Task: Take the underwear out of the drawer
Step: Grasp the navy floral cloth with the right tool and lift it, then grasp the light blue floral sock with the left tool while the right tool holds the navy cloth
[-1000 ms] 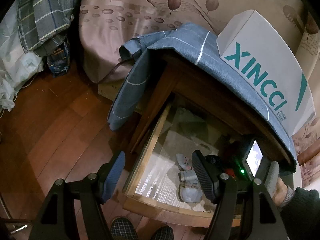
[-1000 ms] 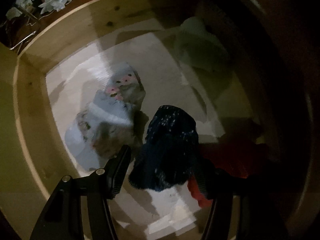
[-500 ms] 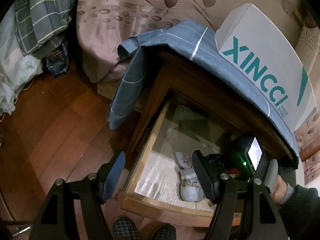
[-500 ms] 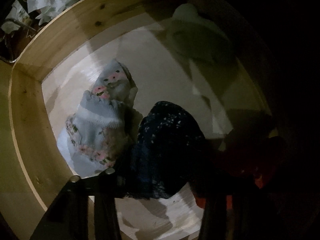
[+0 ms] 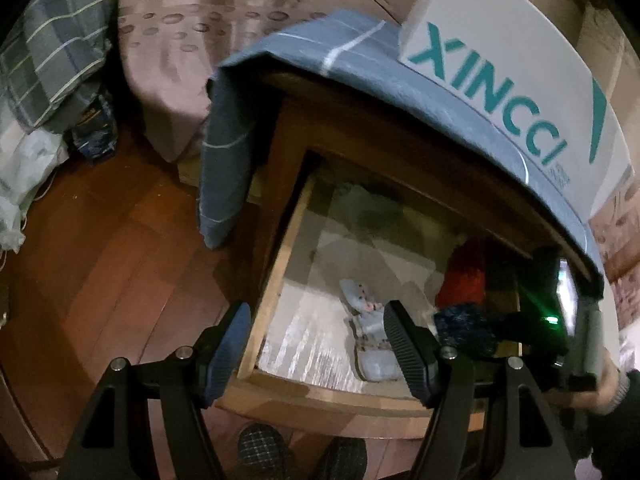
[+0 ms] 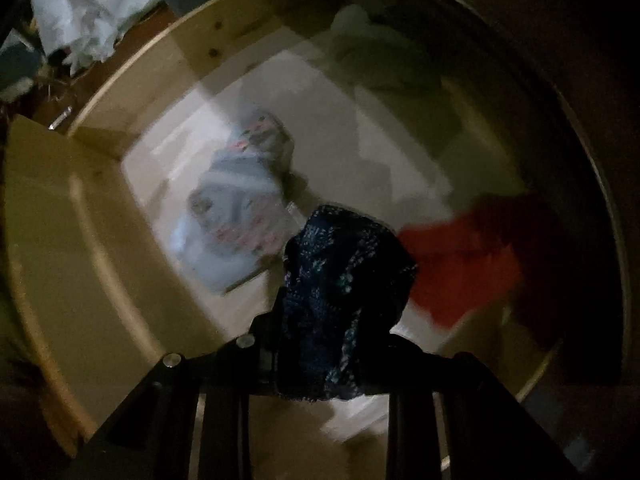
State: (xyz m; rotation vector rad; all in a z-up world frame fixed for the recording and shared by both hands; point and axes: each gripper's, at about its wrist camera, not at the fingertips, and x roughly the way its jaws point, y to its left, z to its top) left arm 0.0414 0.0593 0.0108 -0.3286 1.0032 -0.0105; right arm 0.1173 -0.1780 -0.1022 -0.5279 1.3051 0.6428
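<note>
The wooden drawer (image 5: 280,264) stands pulled out of a nightstand. In the right wrist view my right gripper (image 6: 330,344) points down into it. Its jaws are closing, and the pads pinch a bunched dark blue patterned underwear (image 6: 344,280), which hangs above the drawer floor. The left wrist view shows that same underwear (image 5: 464,328) near the drawer's right side. A light blue floral underwear (image 6: 236,216) lies to its left and a red garment (image 6: 460,268) to its right. My left gripper (image 5: 316,320) hovers open over the drawer's front left corner, holding nothing.
A white XINCCI box (image 5: 520,92) rests on a blue cloth (image 5: 320,64) draped over the nightstand. A bed with leaf-print sheet (image 5: 180,40) stands behind. Wooden floor (image 5: 100,240) lies left, and the person's checked slippers (image 5: 260,456) are below. A pale garment (image 6: 376,60) lies at the drawer's back.
The right jaws have come together on the dark blue underwear and raised it off the drawer floor. The left gripper has rolled a little and stays open.
</note>
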